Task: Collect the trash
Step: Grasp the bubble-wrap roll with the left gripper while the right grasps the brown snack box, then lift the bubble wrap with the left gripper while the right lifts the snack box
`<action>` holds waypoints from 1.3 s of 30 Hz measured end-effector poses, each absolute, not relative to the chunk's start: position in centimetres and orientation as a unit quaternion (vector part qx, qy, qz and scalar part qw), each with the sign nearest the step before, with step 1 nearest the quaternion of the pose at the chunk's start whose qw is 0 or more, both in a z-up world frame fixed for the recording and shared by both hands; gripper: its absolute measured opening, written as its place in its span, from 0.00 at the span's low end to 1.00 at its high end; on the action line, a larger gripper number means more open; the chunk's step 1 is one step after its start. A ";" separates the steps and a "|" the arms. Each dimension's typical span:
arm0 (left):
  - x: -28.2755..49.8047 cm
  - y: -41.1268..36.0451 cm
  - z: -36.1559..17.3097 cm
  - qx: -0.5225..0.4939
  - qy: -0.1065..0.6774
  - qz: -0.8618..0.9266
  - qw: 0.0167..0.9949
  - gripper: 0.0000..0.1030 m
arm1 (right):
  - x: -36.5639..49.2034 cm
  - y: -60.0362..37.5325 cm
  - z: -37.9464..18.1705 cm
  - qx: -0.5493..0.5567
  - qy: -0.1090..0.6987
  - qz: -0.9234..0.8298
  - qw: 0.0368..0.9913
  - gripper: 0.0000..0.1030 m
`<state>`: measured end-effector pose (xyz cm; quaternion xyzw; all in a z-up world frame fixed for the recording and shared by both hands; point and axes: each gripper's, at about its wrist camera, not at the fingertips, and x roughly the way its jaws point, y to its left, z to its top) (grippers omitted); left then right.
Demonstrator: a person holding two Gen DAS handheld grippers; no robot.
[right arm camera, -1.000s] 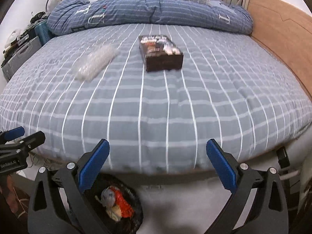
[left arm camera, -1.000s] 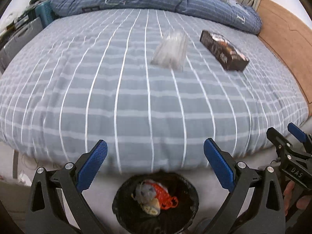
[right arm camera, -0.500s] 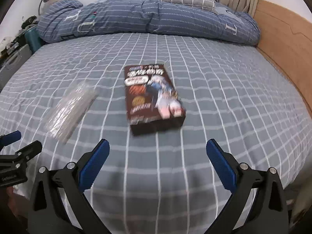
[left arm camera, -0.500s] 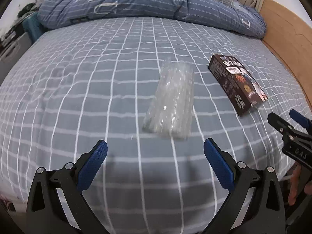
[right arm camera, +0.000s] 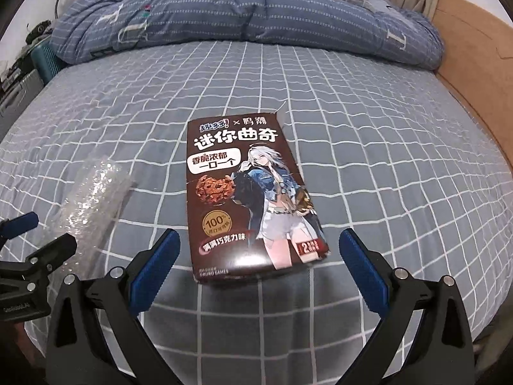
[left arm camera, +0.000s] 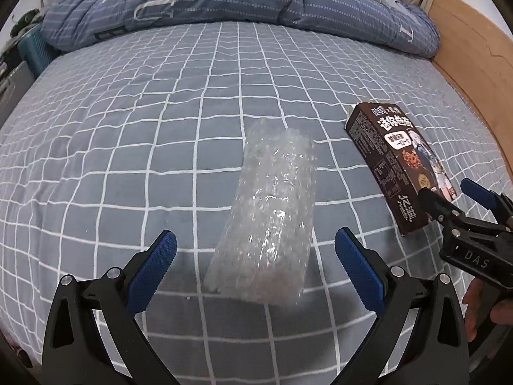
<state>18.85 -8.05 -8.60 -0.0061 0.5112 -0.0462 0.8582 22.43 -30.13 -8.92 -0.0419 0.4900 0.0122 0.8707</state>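
Bed [left arm camera: 134, 134]: grey sheet with a white grid, filling both views.

Bubble wrap roll [left arm camera: 269, 218]: clear, crumpled, lying on the bed at centre frame in the left wrist view, its near end between the blue pads; at lower left in the right wrist view [right arm camera: 93, 205].

Cookie box [right arm camera: 250, 199]: dark brown, printed with white Chinese text, a cookie and an illustrated figure; lies flat on the bed at centre frame in the right wrist view, far flap raised. In the left wrist view it sits at right [left arm camera: 400, 166], well clear of the roll.

Left claw [left arm camera: 255, 268]: spread wide, pads either side of the roll's near end, not touching it.

Right claw [right arm camera: 259, 264]: spread wide, straddling the near end of the box without contact.

Duvet [right arm camera: 243, 16]: blue, bunched across the top of frame.

Headboard panel [right arm camera: 474, 51]: wood, upper right.
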 end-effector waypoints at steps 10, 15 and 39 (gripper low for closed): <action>19.2 -8.7 -10.5 -0.001 0.529 -0.053 0.847 0.78 | 23.0 -29.8 -10.2 -0.041 0.495 0.008 0.868 0.93; 19.6 -8.8 -11.4 -0.003 0.541 -0.053 0.839 0.57 | 23.1 -30.0 -11.0 -0.034 0.504 0.007 0.863 0.88; 16.5 -7.8 -8.4 -0.019 0.519 -0.034 0.854 0.31 | 18.5 -30.3 -8.0 -0.028 0.479 -0.006 0.877 0.87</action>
